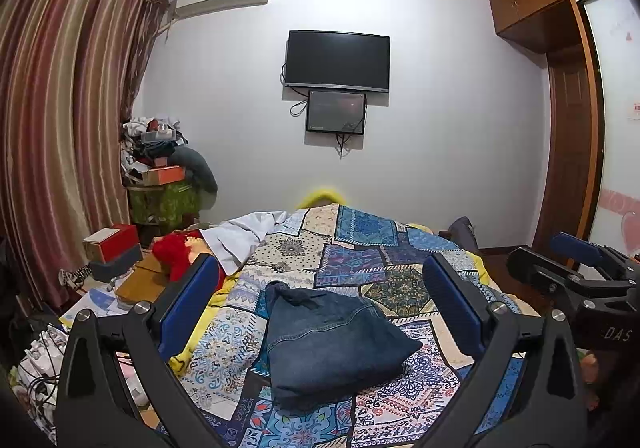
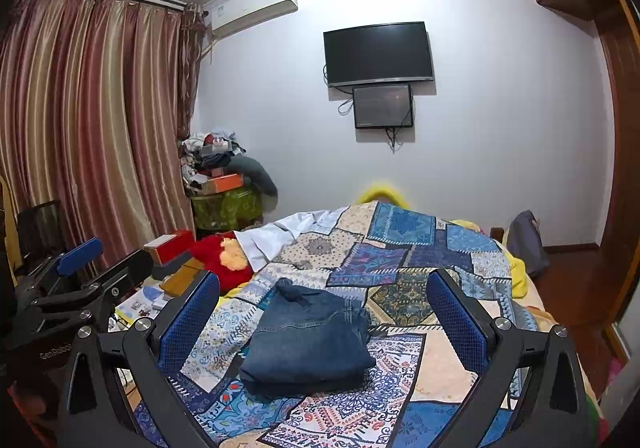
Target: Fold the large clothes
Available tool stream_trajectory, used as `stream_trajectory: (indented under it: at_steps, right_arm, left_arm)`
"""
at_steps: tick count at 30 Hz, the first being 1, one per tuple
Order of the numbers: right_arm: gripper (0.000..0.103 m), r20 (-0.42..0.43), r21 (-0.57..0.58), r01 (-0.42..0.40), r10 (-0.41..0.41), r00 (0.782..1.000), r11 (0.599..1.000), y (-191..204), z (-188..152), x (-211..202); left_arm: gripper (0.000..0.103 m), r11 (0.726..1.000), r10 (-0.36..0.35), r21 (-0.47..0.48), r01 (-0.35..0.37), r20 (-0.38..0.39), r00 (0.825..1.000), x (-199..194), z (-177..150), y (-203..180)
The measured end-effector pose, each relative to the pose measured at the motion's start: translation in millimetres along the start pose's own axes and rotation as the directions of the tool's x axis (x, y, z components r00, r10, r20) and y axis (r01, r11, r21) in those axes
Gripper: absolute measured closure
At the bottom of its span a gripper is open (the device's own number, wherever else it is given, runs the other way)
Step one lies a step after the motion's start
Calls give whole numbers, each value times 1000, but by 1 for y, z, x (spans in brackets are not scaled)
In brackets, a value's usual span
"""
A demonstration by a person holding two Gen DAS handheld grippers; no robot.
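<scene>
A dark blue denim garment [image 1: 328, 340] lies folded into a compact bundle on the patchwork bedspread [image 1: 384, 260]; the right wrist view shows the same denim bundle [image 2: 308, 344] on the bedspread [image 2: 400, 256]. My left gripper [image 1: 320, 284] hovers above and in front of it, open, blue pads wide apart, holding nothing. My right gripper [image 2: 324, 288] is open too, raised over the bundle with nothing between its fingers. The right gripper [image 1: 580, 260] shows at the right edge of the left wrist view, and the left gripper [image 2: 80, 264] at the left edge of the right wrist view.
A red plush toy [image 2: 224, 256] and a white garment [image 2: 280, 236] lie at the bed's far left. Boxes [image 1: 112, 244] and clutter crowd the left bedside. A piled stand [image 1: 160, 167] fills the corner by the curtains [image 1: 60, 127]. A TV [image 1: 338, 61] hangs on the wall.
</scene>
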State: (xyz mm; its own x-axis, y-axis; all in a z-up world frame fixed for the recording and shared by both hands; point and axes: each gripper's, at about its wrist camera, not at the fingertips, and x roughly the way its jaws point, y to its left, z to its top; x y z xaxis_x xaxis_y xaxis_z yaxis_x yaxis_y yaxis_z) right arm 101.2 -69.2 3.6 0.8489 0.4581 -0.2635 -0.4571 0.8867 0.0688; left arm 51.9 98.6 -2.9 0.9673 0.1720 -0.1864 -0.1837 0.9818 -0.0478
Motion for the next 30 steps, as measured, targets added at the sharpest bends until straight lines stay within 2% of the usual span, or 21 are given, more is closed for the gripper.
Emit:
stream_trajectory:
  at_steps: [19, 30]
  right_arm:
    - [0, 3, -1, 2, -2, 1000, 1000, 1, 0, -3]
    - [0, 2, 21, 13, -13, 1000, 1000, -5, -1, -3]
  left_arm:
    - [0, 1000, -2, 4, 2, 5, 1000, 2, 1, -3]
    - [0, 1000, -30, 7, 29, 3, 1000, 1, -1, -2]
